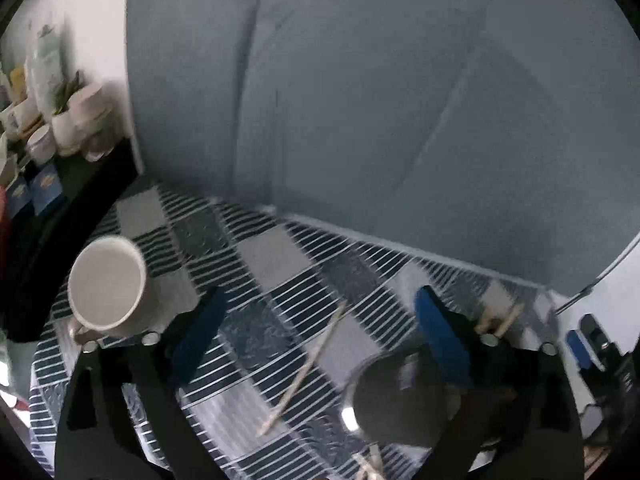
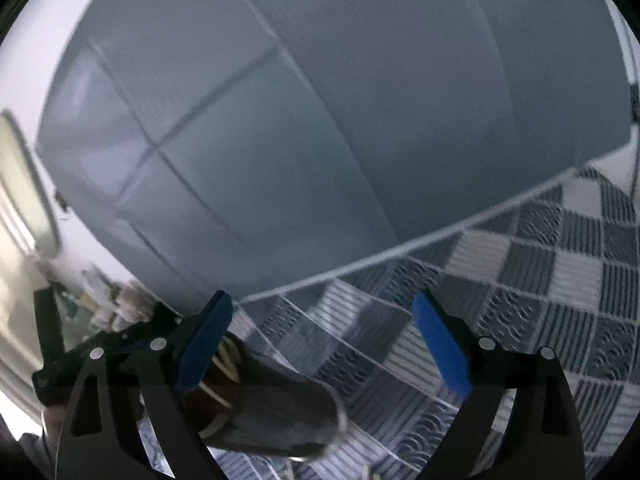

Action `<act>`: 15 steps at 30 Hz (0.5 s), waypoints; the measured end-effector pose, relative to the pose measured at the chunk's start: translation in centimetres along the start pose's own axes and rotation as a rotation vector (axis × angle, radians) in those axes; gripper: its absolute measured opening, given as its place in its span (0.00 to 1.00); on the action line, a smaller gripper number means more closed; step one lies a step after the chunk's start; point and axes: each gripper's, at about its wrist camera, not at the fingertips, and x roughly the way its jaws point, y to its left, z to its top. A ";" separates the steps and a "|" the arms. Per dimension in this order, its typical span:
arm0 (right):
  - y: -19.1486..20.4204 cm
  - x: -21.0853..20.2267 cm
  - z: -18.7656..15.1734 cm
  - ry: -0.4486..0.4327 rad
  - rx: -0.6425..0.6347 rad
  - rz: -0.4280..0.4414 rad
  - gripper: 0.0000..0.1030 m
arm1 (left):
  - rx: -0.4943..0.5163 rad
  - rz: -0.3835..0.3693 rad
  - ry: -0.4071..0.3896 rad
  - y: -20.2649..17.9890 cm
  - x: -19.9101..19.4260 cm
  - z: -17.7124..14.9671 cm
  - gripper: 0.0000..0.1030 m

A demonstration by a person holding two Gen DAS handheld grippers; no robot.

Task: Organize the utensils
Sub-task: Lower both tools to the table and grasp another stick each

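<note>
In the left wrist view a thin wooden chopstick (image 1: 308,364) lies slantwise on the blue and grey checked cloth (image 1: 272,256), below the gap of my open left gripper (image 1: 322,300). A dark metal cup (image 1: 400,396) lies low by its right finger, with pale wooden sticks (image 1: 500,320) showing past that finger. A white mug (image 1: 108,284) stands at the left. In the right wrist view my right gripper (image 2: 322,304) is open over the cloth, with nothing between its pads. The dark cup (image 2: 276,408) lies on its side by its left finger, wooden sticks (image 2: 224,360) at its mouth.
A big grey cushioned back (image 1: 380,100) rises right behind the table's far edge. A dark shelf with stacked cups and boxes (image 1: 60,120) stands at the far left. The other gripper (image 1: 592,344) shows at the right edge of the left wrist view.
</note>
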 end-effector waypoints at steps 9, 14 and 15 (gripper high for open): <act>-5.5 2.7 -4.5 0.195 -0.023 -0.181 0.85 | 0.105 0.096 0.223 2.4 5.4 -5.0 0.92; -8.5 3.3 -8.0 0.296 -0.038 -0.254 0.85 | 0.191 0.147 0.305 2.7 7.4 -7.6 0.92; -9.0 3.4 -8.5 0.307 -0.040 -0.268 0.85 | 0.219 0.160 0.323 2.8 7.8 -8.3 0.92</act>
